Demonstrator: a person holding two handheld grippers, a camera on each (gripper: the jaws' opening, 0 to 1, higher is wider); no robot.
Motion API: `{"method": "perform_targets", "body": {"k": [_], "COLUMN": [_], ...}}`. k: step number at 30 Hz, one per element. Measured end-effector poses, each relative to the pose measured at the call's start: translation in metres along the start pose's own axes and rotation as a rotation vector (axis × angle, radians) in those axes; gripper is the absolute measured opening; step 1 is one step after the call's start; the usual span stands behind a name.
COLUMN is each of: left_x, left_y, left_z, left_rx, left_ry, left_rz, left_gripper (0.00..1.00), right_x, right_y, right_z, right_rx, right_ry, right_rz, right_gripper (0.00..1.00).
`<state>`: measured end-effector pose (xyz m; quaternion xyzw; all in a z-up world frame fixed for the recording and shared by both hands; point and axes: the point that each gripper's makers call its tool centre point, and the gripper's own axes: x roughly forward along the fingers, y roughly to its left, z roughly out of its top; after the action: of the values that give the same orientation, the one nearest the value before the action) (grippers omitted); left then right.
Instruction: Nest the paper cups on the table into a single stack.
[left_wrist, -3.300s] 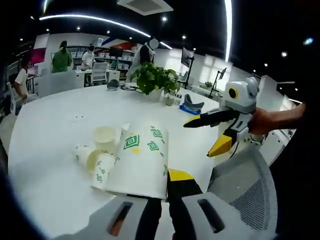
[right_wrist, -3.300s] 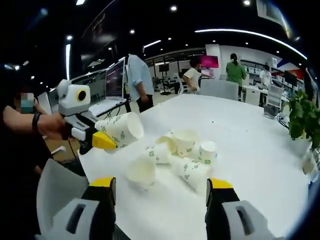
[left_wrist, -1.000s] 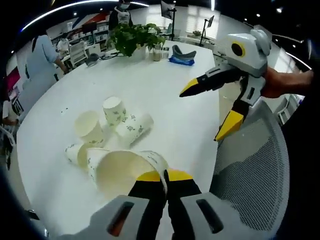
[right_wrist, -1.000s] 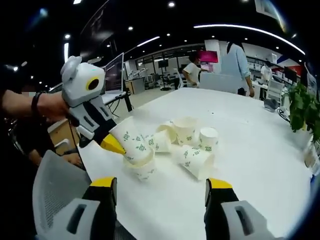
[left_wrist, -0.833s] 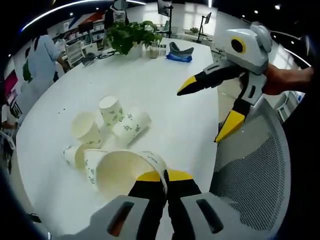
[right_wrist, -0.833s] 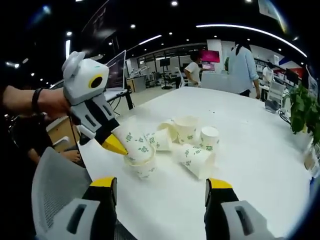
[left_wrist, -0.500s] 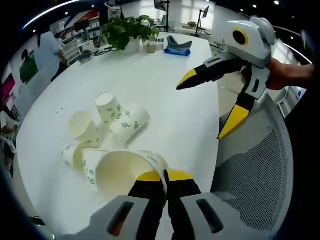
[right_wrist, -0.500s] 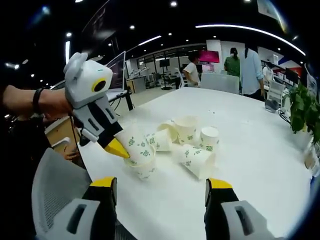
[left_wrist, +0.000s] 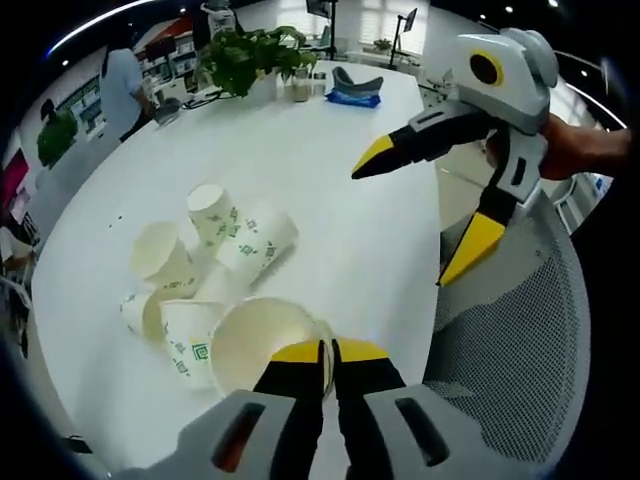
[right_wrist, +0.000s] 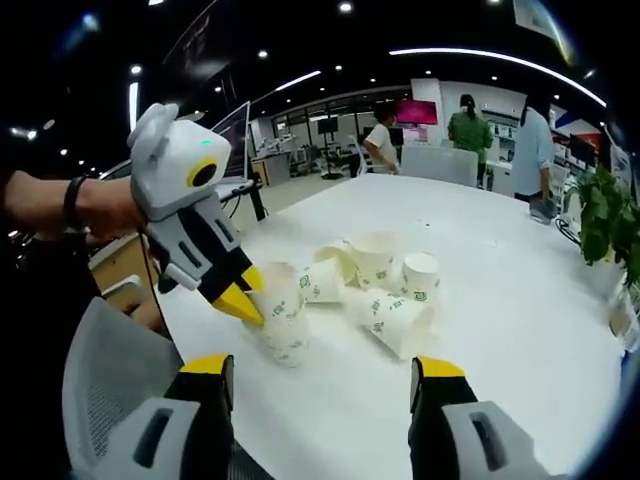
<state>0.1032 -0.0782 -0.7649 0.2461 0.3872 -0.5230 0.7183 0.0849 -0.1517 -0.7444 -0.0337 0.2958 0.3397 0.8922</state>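
Several white paper cups with green prints lie and stand in a cluster on the white round table (left_wrist: 330, 200). My left gripper (left_wrist: 322, 352) is shut on the rim of one cup (left_wrist: 255, 345), mouth up. In the right gripper view, the left gripper (right_wrist: 243, 300) holds this cup (right_wrist: 276, 288) upright, set into a second cup (right_wrist: 290, 342) on the table. Beyond them stand an upright cup (right_wrist: 374, 256) and another (right_wrist: 421, 275), and a cup on its side (right_wrist: 400, 325). My right gripper (right_wrist: 320, 368) is open and empty, short of the cluster. In the left gripper view, the right gripper (left_wrist: 415, 215) hovers open over the table's edge.
A grey mesh chair (left_wrist: 520, 340) stands at the table's near edge, chair (right_wrist: 110, 400) below the left gripper. A potted plant (left_wrist: 250, 50) and a blue item (left_wrist: 352, 92) sit at the far side. People stand among desks in the background.
The left gripper has tipped its cup from slanted to upright and lowered it onto the cup on the table. The right gripper has hardly moved and stays open.
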Motion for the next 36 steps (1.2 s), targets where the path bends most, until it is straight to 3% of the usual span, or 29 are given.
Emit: {"method": "perform_targets", "body": {"k": [11,17,23,26,36], "left_x": [-0.003,-0.013,-0.027,-0.033,-0.053], "left_y": [0.001,0.001,0.003,0.006,0.024], "left_z": [0.005,0.015,0.018,0.021,0.006], "left_rx": [0.016,0.008,-0.042,-0.091,-0.197], "left_ry": [-0.021,-0.093,-0.160,-0.229,-0.303], "left_rz": [0.005,0.008,0.034,0.051,0.108], "left_gripper": [0.09,0.15,0.20,0.30,0.43], "right_x": [0.001,0.001,0.003,0.002,0.013], "right_y": [0.001,0.003,0.001,0.002,0.006], "right_z": [-0.001,0.003,0.006,0.010,0.022], "right_rx": [-0.002,-0.008,-0.005,-0.008,-0.034], "right_ry": [0.007,0.009,0.002,0.000,0.004], "right_rz": [-0.007,-0.005,-0.003,0.000,0.025], "right_gripper": [0.72,0.72,0.71,0.71,0.70]}}
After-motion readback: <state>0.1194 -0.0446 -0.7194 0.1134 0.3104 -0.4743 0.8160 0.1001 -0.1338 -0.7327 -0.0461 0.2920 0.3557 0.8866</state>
